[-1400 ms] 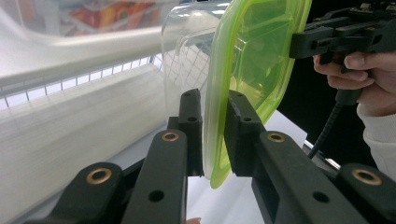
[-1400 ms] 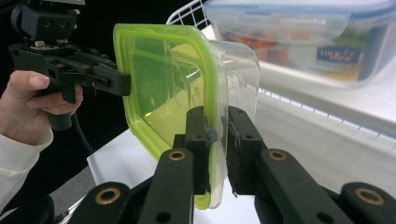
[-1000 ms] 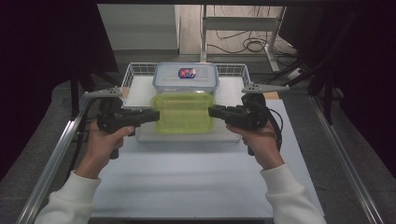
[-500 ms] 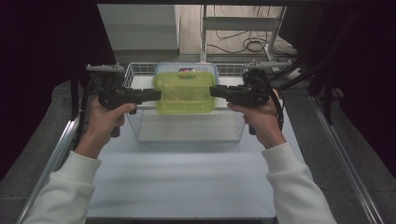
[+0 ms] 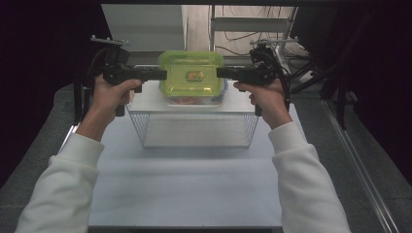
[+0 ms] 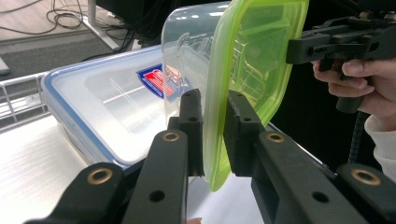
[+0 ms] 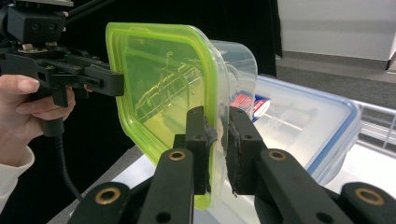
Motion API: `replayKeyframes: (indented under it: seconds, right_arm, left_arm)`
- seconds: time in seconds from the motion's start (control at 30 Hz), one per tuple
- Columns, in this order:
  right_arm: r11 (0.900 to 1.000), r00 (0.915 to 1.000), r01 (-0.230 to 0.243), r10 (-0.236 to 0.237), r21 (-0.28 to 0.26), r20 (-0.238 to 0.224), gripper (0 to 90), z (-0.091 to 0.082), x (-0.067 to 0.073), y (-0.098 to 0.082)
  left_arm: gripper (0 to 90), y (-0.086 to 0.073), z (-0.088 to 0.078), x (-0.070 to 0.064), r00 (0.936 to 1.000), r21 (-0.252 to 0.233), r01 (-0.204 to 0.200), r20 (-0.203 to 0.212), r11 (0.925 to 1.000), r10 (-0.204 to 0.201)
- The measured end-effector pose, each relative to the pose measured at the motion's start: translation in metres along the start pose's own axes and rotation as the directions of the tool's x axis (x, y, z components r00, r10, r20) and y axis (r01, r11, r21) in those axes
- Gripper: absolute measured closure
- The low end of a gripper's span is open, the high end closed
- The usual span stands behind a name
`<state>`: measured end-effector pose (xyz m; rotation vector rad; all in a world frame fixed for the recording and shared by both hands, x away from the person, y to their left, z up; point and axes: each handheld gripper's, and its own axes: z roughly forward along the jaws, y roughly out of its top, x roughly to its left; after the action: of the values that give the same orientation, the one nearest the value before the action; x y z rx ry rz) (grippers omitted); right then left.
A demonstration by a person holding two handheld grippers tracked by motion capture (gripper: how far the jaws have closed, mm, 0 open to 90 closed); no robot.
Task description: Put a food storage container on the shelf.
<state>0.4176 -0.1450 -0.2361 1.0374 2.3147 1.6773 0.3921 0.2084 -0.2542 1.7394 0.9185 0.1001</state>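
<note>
Both pairs of fingers are clamped on the green-lidded box (image 5: 192, 76), the left gripper (image 5: 163, 74) at one short side, the right gripper (image 5: 219, 73) at the other. It hangs above the wire basket (image 5: 194, 128), over what looks like a blue-rimmed box (image 6: 98, 107).

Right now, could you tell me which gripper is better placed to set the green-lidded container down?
Neither alone, probably: the left gripper and right gripper each clamp an opposite rim of the green-lidded container, so both should lower together.

Green-lidded container (image 5: 191, 73) between left hand-held gripper (image 5: 163, 74) and right hand-held gripper (image 5: 219, 73), above wire basket (image 5: 194, 127).
</note>
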Motion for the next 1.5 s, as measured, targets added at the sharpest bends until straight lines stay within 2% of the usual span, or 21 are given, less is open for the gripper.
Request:
replayKeyframes:
  seconds: [0.17,0.47,0.6,0.73,0.97,1.17,1.2,1.37,1.5]
  right_arm:
    - [1.000,0.9999,-0.011,0.011,0.006,0.005,79.8,0.004,-0.007,0.006]
    - [0.996,0.9969,-0.079,0.079,0.034,-0.001,79.4,0.018,-0.029,0.004]
    - [0.994,0.9944,-0.104,0.104,0.018,-0.020,79.2,0.021,-0.033,0.005]
    - [0.993,0.9925,-0.120,0.121,0.005,-0.021,78.2,0.024,-0.037,0.006]
    - [0.992,0.9918,-0.127,0.128,-0.012,0.007,75.7,0.033,-0.042,0.010]
    - [0.988,0.9880,-0.153,0.154,-0.026,0.016,72.6,0.041,-0.048,0.010]
    - [0.988,0.9876,-0.155,0.156,-0.026,0.021,71.8,0.042,-0.049,0.010]
    - [0.984,0.9839,-0.176,0.177,-0.027,0.025,68.4,0.046,-0.053,0.008]
    - [0.985,0.9834,-0.174,0.174,-0.010,0.052,63.5,0.048,-0.053,0.008]
  left_arm:
    - [79.0,0.003,0.007,0.008,0.9996,0.008,0.025,0.010,0.9996,-0.025]
    - [79.1,0.005,0.018,0.021,0.9984,0.009,0.056,0.000,0.9984,-0.056]
    - [79.3,0.006,0.020,0.027,0.9948,0.000,0.100,0.022,0.9950,-0.100]
    - [79.0,0.008,0.022,0.030,0.9931,-0.016,0.116,0.023,0.9932,-0.115]
    - [77.0,0.010,0.027,0.037,0.9870,-0.040,0.160,0.018,0.9863,-0.159]
    - [73.6,0.011,0.034,0.042,0.9802,-0.053,0.198,0.009,0.9788,-0.198]
    - [72.5,0.011,0.035,0.044,0.9816,-0.054,0.191,0.005,0.9801,-0.191]
    - [69.3,0.011,0.040,0.047,0.9774,-0.060,0.211,-0.008,0.9757,-0.211]
    - [63.5,0.011,0.043,0.051,0.9752,-0.047,0.220,-0.013,0.9743,-0.221]
